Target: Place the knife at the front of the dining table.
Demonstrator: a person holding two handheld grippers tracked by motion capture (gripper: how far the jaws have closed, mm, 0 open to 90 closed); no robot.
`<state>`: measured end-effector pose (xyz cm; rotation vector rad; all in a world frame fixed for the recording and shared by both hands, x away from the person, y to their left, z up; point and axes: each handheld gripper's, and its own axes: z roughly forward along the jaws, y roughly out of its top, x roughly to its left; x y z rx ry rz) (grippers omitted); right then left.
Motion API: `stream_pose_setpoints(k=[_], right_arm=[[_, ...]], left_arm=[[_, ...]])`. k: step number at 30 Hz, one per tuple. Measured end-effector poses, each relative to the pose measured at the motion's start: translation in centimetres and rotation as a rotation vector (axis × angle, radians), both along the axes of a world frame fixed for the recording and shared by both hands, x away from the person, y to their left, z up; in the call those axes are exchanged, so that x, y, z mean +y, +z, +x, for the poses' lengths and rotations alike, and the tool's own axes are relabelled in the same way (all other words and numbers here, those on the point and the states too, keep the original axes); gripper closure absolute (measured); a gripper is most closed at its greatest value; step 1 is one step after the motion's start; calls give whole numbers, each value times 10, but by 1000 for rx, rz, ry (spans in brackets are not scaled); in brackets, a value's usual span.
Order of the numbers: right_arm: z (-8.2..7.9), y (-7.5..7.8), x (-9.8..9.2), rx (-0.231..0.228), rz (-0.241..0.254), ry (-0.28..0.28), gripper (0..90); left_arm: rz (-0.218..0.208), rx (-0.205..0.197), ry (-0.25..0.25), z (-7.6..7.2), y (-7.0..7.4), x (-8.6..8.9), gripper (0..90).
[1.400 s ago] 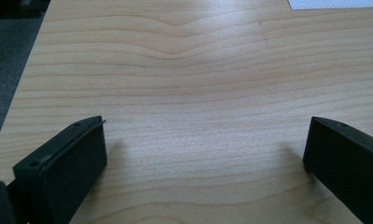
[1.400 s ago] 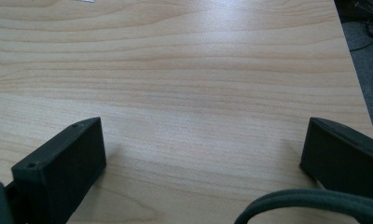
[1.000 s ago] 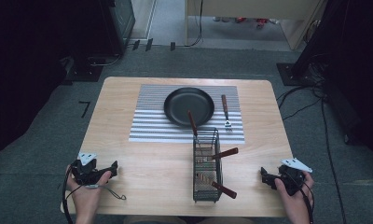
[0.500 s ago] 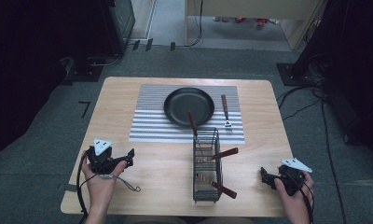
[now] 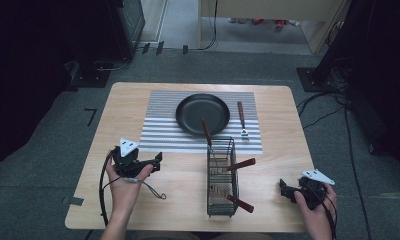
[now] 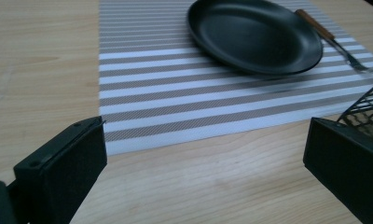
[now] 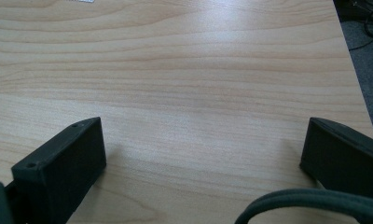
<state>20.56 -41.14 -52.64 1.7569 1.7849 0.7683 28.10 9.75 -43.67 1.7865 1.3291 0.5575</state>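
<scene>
Black wire basket point(image 5: 221, 176) stood on the wooden table point(image 5: 138, 102), just below the striped placemat point(image 5: 160, 122), w/ three wood-handled utensils in it: one handle point(image 5: 205, 131) leaning up toward the pan point(image 5: 202, 114), one point(image 5: 241, 164) sticking out right, one point(image 5: 240, 203) poking out low on the right side. Black pan sat on the mat's centre; a fork point(image 5: 241, 119) lay on the mat just right of it, handle pointing away from the person.

Left gripper point(image 5: 157, 161) was held above the table's left part, near the mat's lower left corner, jaws pointing right toward the basket but well apart from it. In the left gripper view its jaws were wide apart w/ nothing between them; ahead lay the mat, the pan and the fork, and a corner of the basket point(image 6: 367, 105) showed behind the right-hand jaw.

Right gripper point(image 5: 283, 190) sat low at the table's right front edge, near the basket's right side but not touching, jaws facing left. In the right gripper view the jaws were spread wide, empty, w/ bare wood btw them; its cable point(image 7: 310, 201) crossed the bottom right.
</scene>
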Motion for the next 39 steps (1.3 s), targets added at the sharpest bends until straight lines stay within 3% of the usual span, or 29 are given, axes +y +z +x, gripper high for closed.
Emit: stream_pose_setpoints(k=[3,6,9,12,16,18,31,36,39], right_arm=[[0,0,0,0,0,0,0],[0,0,0,0,0,0,0],[0,0,0,0,0,0,0],[0,0,0,1,-1,1,0],[0,0,0,-1,0,0,0],[0,0,0,-1,0,0,0],[0,0,0,-1,-2,2,0],[0,0,0,-1,-2,2,0],[0,0,0,-1,-1,2,0]], left_arm=[[-28,-21,-46,3,6,-15,67],[-63,-24,-65,4,9,-22,68],[-86,-42,-84,4,15,-35,159],[-101,-51,-122,6,20,-48,158],[-91,-53,-153,11,23,-62,166],[-101,-53,-160,14,24,-68,246],[-126,-74,-251,21,34,-109,375],[-117,-64,-270,25,34,-120,413],[-132,-63,-301,28,33,-128,458]])
